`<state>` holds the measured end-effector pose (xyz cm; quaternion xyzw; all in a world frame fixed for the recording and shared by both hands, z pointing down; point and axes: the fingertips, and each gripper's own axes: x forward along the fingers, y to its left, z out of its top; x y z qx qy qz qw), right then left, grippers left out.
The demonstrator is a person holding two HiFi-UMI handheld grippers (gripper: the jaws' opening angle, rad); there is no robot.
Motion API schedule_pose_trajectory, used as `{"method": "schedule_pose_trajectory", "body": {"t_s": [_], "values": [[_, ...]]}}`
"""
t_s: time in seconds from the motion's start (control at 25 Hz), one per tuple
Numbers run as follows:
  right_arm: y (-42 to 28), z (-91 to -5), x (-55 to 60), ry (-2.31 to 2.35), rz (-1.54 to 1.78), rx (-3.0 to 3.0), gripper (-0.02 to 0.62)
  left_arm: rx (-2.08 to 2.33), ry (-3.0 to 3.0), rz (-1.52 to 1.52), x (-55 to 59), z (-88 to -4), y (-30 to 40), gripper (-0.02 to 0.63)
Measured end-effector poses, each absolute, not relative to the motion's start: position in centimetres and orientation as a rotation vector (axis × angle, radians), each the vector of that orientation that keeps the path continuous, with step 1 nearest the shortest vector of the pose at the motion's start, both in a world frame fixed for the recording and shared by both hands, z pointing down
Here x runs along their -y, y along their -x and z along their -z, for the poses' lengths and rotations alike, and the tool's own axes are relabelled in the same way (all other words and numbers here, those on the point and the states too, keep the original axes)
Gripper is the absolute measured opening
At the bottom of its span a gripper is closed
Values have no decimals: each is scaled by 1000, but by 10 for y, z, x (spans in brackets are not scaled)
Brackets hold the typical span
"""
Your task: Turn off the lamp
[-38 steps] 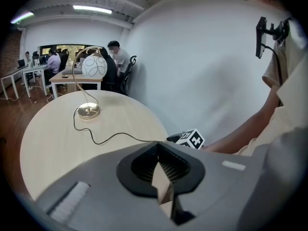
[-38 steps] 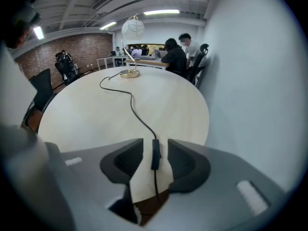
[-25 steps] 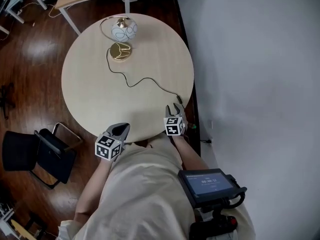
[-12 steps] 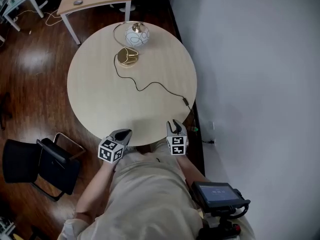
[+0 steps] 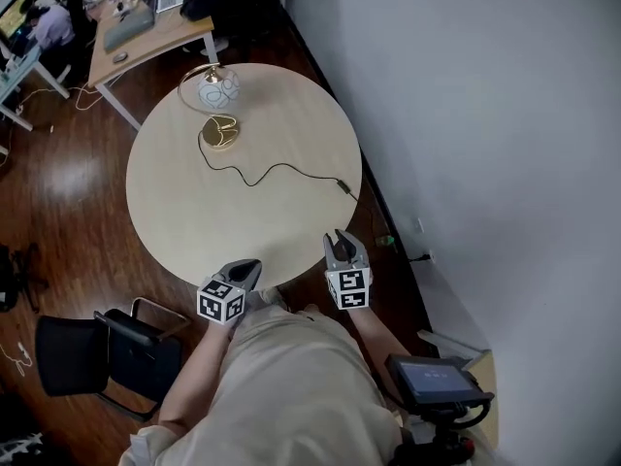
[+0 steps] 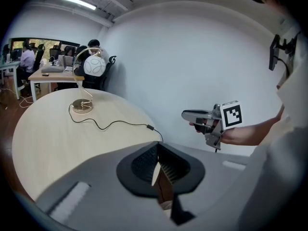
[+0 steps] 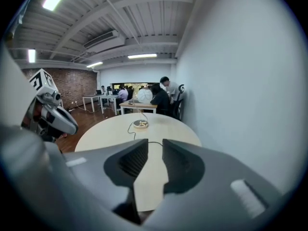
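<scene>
The lamp has a white globe (image 5: 219, 89) on a curved brass arm over a round brass base (image 5: 221, 132), at the far side of the round table (image 5: 184, 212). Its black cord runs to an inline switch (image 5: 343, 186) near the table's right edge. My right gripper (image 5: 340, 245) hovers at the near edge, well short of the switch, its jaws closing with nothing between them. My left gripper (image 5: 248, 268) is shut and empty by the near edge. The right gripper view shows the lamp base (image 7: 140, 124) straight ahead. The left gripper view shows the globe (image 6: 94, 65) far left.
A white wall (image 5: 485, 115) runs close along the table's right side. A black chair (image 5: 107, 352) stands on the wood floor at the near left. Behind the table a desk (image 5: 146, 37) has people seated at it. A screen device (image 5: 437, 382) hangs by my hip.
My right gripper has drawn back from the cord switch toward my body and lifted, and its jaws have narrowed. The left gripper shifted slightly. The lamp and cord lie as before.
</scene>
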<state>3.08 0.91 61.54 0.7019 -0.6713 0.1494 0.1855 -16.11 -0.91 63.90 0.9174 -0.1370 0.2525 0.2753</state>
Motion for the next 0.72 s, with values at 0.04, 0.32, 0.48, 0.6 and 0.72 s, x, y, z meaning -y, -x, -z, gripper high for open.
{"method": "schedule_pose_trajectory", "body": {"t_s": [0.04, 0.32, 0.48, 0.6, 0.72], "values": [[-36, -609, -19, -2006, -427, 1888, 95, 354, -2470, -688, 1, -635, 154, 3], [-62, -552, -104, -2199, -468, 1900, 84, 227, -2534, -732, -64, -602, 108, 5], [-70, -537, -147, -2241, -501, 1930, 80, 228, -2536, -762, -98, -603, 97, 3], [-72, -525, -171, -2278, -531, 1963, 74, 244, -2543, -772, -122, -602, 95, 4], [-67, -520, -185, -2272, -532, 1993, 74, 290, -2529, -733, -135, -599, 98, 5]]}}
